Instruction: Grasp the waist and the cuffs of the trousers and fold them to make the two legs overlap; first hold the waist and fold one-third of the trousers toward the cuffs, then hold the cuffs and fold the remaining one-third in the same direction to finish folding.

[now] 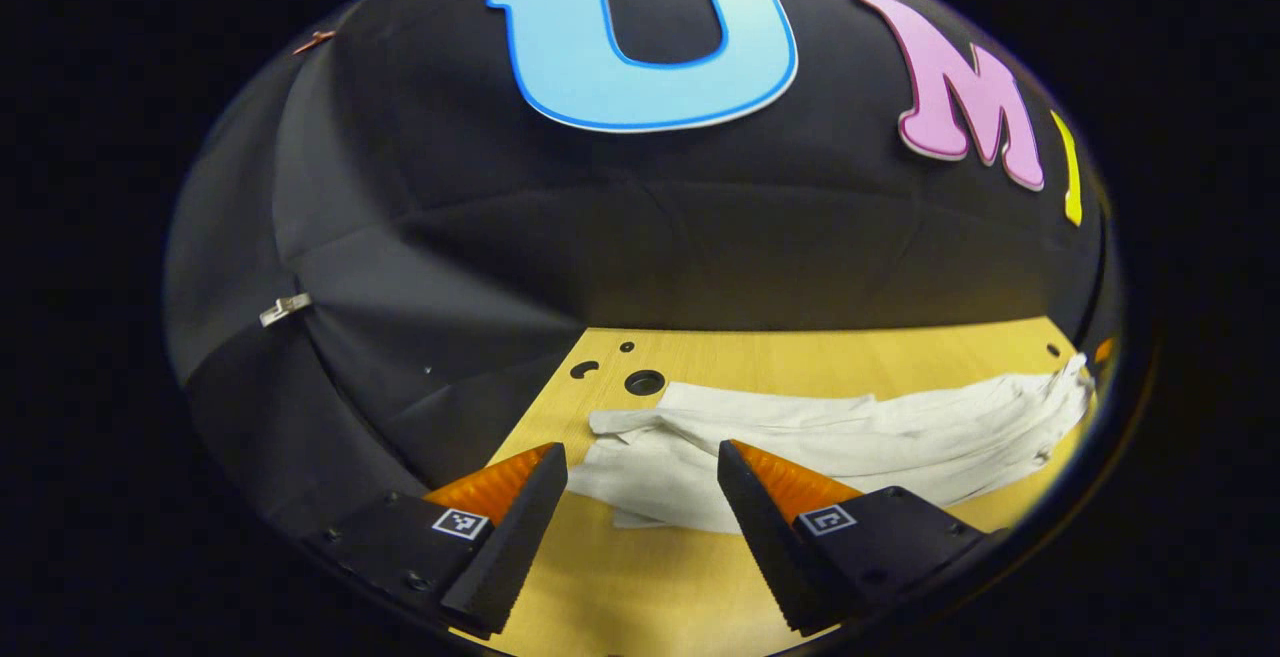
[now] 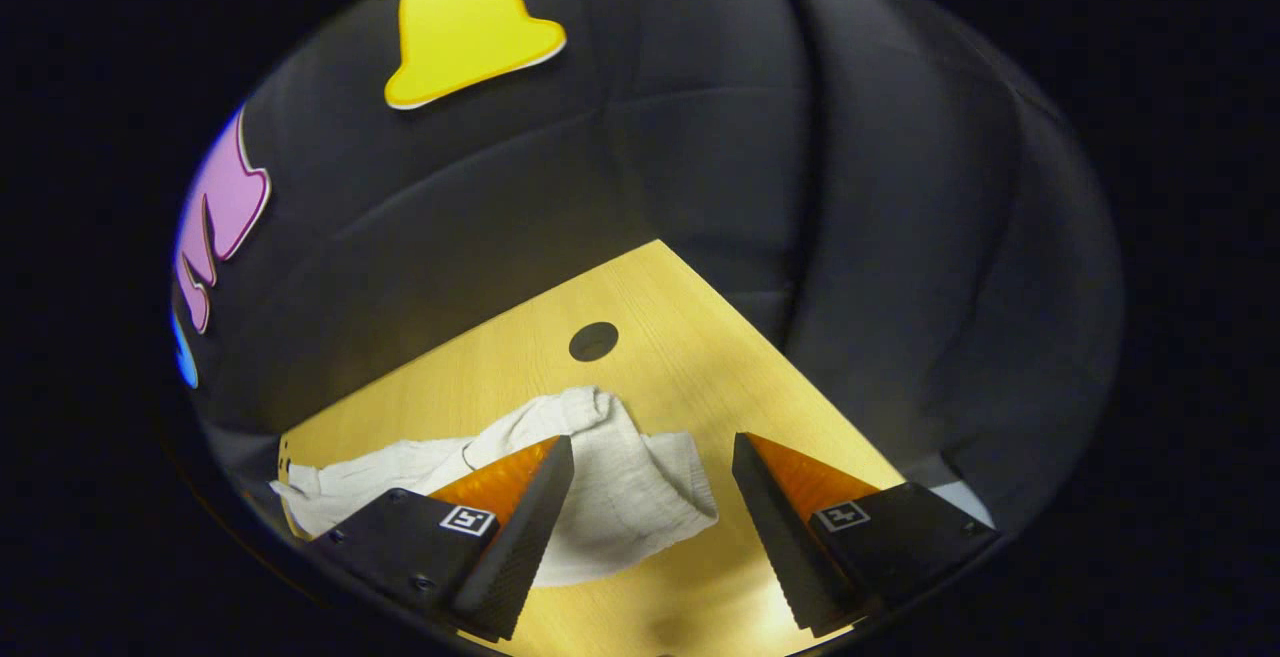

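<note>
**Both grippers open above crumpled white trousers**

The white trousers [image 1: 830, 432] lie rumpled across the wooden table [image 1: 640, 577], stretching left to right. In the left gripper view, the left gripper [image 1: 642, 472] hangs with fingers spread wide, nothing between them, near one end of the cloth. In the right gripper view, the right gripper [image 2: 652, 467] is likewise spread open over the other bunched end [image 2: 610, 477]; round holes [image 2: 594, 341] pierce the table farther off.
</note>
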The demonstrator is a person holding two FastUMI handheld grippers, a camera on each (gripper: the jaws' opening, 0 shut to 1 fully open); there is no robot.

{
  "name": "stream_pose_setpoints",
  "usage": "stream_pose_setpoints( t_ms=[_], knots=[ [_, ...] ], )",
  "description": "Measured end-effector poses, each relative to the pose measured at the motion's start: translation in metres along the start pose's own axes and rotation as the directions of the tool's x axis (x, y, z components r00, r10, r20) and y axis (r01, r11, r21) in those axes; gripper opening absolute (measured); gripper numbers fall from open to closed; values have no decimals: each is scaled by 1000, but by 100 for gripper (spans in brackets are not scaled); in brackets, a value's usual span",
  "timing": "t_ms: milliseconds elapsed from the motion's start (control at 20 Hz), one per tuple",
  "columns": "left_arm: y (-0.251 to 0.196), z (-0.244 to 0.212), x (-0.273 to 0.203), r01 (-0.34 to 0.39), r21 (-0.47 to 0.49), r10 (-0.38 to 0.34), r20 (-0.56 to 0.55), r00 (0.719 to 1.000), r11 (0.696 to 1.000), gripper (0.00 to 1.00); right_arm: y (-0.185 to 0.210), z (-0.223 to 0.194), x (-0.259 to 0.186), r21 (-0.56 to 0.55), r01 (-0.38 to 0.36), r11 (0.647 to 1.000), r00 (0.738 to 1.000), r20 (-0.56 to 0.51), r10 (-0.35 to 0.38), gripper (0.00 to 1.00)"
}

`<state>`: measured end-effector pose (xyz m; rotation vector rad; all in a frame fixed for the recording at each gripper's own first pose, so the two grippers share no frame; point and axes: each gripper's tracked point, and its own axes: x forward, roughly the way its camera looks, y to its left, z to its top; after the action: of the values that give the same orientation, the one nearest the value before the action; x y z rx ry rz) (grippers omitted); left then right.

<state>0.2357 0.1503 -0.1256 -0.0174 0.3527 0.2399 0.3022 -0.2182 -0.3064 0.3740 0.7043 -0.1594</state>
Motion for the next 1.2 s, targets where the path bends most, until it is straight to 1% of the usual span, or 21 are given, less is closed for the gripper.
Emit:
stream_pose_setpoints(
  t_ms=[100, 200, 300, 450, 600, 800, 950, 1050, 1150, 1200],
  knots=[
    [-4, -1, -22, 0, -54, -1, -4, 1000, 999, 96, -3, -15, 8, 55, 8, 998, 1000, -5, -8, 99],
    [-6, -4, -41, -9, -96, 8, -7, 1000, 995, 97, -6, -25, 16, 77, 41, 996, 999, 9, -41, 99],
    [-7, -8, -56, -19, -122, 18, -15, 1000, 992, 97, -11, -31, 20, 105, 76, 992, 996, 27, -79, 99],
    [-11, -16, -67, -32, -147, 28, -34, 999, 989, 97, -11, -41, 24, 142, 92, 986, 995, 35, -98, 99],
    [-18, -23, -75, -37, -173, 28, -50, 998, 984, 97, -12, -44, 28, 109, 97, 989, 992, 66, -105, 99],
    [-27, -29, -84, -37, -250, 22, -61, 998, 967, 98, -11, -45, 30, 29, 130, 991, 985, 110, -132, 99],
    [-27, -38, -90, -51, -252, 31, -81, 996, 966, 98, -11, -48, 32, -1, 158, 988, 980, 123, -156, 98],
    [-27, -42, -94, -59, -242, 39, -90, 995, 968, 98, -10, -51, 35, -21, 173, 985, 978, 126, -169, 93],
    [-25, -45, -97, -65, -229, 44, -93, 995, 971, 98, -9, -53, 36, -31, 190, 981, 975, 124, -185, 84],
    [-27, -48, -98, -67, -227, 46, -98, 994, 972, 98, -7, -55, 37, -27, 181, 983, 978, 112, -177, 83]
  ],
)
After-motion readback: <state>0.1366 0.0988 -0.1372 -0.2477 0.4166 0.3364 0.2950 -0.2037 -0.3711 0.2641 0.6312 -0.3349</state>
